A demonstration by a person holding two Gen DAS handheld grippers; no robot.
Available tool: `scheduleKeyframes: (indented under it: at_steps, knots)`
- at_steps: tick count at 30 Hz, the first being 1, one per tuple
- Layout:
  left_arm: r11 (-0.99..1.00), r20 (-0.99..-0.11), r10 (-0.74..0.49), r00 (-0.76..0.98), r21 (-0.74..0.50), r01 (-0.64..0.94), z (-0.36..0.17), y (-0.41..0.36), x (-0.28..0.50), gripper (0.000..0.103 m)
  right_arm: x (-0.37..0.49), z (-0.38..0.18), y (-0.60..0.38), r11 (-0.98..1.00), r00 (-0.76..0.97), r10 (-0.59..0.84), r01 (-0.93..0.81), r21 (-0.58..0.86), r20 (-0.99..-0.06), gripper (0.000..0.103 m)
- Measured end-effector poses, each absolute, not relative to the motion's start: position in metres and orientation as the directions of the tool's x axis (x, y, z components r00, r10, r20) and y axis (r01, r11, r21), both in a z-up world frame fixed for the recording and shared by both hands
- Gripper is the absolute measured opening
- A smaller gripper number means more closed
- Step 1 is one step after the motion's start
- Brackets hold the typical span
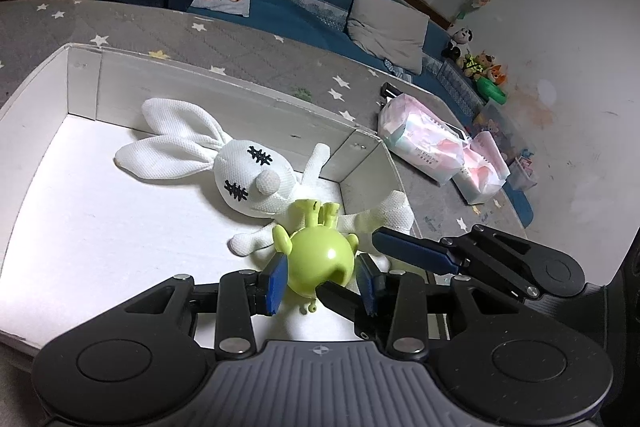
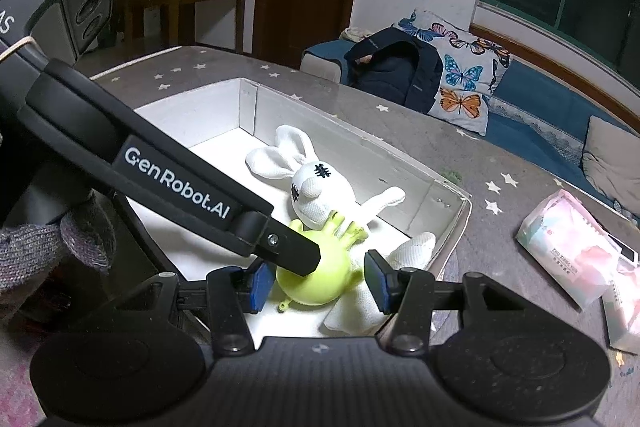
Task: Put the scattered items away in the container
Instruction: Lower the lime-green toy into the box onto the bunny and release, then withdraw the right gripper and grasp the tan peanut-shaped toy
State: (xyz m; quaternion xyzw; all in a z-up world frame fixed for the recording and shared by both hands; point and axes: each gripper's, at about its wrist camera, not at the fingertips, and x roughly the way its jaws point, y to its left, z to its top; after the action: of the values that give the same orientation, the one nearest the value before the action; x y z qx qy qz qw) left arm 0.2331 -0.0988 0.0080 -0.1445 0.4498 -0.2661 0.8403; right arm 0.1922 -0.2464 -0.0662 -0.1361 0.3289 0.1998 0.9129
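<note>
Left wrist view
Box: one white box (image 1: 80,75) sits on the gray star mat (image 1: 248,39). Its far wall and right wall meet at a corner near the bunny's arm.
Open room: the left half of the box floor is bare and bright.
Toys: one white bunny (image 1: 248,171) lies by the far right corner. One green toy (image 1: 322,255) lies on the bunny's body, near the front edge.
Left gripper (image 1: 323,279): its two blue pads sit on both sides of the green toy, set narrow. I cannot tell if they touch it.
Right gripper (image 1: 416,249): it reaches in over the right edge. I cannot tell its gap here.
Packs: two pink tissue packs (image 1: 424,143) lie on the mat past the right wall.

Right wrist view
Right gripper (image 2: 318,285): fingers wide, with the green toy (image 2: 316,283) low between them, not touching.
Left gripper arm (image 2: 176,183): it crosses over the toy.
Writing: "GenRobot.AI" in white on that arm.
Bunny (image 2: 316,195): one leg hangs over the near right edge of the box (image 2: 460,223).
Pack (image 2: 568,247): small print, too tiny to read.
</note>
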Motion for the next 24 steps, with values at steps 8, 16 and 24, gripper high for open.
scheduleKeyframes:
  at_steps: [8,16,24]
  knots:
    - [0.829,-0.673,-0.56,0.484,-0.457,0.324,0.017,-0.099,0.223,0.04,0.178,-0.057,-0.248,0.889,0.725,0.281,-0.443,-0.114,-0.629,0.049]
    - [0.827,-0.643,-0.562,0.521,-0.445,0.343,0.034,-0.094,0.198,0.04,0.152,-0.043,-0.257,0.904,0.754,0.298,-0.42,-0.082,-0.585,0.049]
    - [0.828,-0.614,-0.561,0.555,-0.428,0.363,0.043,-0.087,0.162,0.04,0.111,-0.033,-0.264,0.914,0.78,0.324,-0.405,-0.038,-0.535,0.049]
